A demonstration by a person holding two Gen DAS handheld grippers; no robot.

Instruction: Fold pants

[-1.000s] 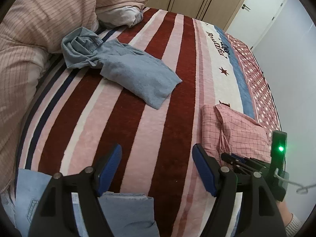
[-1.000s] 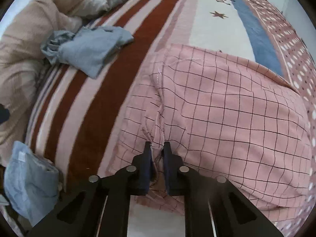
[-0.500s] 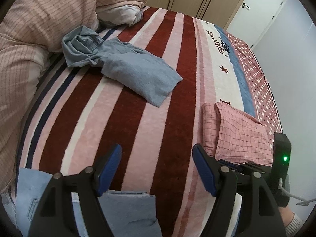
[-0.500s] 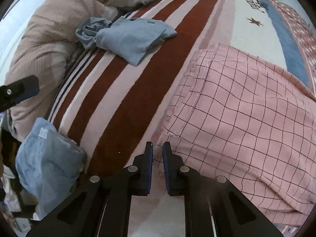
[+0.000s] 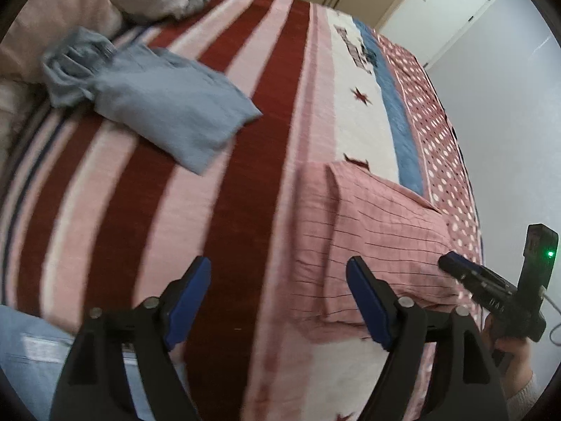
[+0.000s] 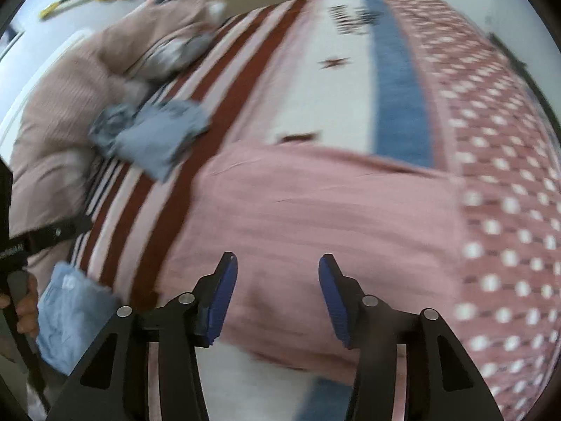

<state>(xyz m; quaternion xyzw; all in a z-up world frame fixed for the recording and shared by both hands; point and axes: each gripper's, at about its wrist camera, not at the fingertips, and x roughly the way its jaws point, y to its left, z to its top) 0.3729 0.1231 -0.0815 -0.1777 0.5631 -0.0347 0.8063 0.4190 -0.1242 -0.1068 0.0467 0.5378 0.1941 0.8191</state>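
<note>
The pink checked pants lie folded into a flat rectangle on the striped bed, near its front right edge; they also show in the right wrist view. My left gripper is open and empty, hovering just left of the pants' near edge. My right gripper is open and empty above the pants' near edge. It also shows in the left wrist view, at the pants' right end.
A crumpled grey-blue garment lies at the far left of the bed. A pink duvet is piled along the left side. Light blue jeans hang at the near left corner. A wall and door stand at the right.
My right gripper has opened, let go of the pink pants and pulled back. My left gripper has moved right toward the pants. The pants lie flat.
</note>
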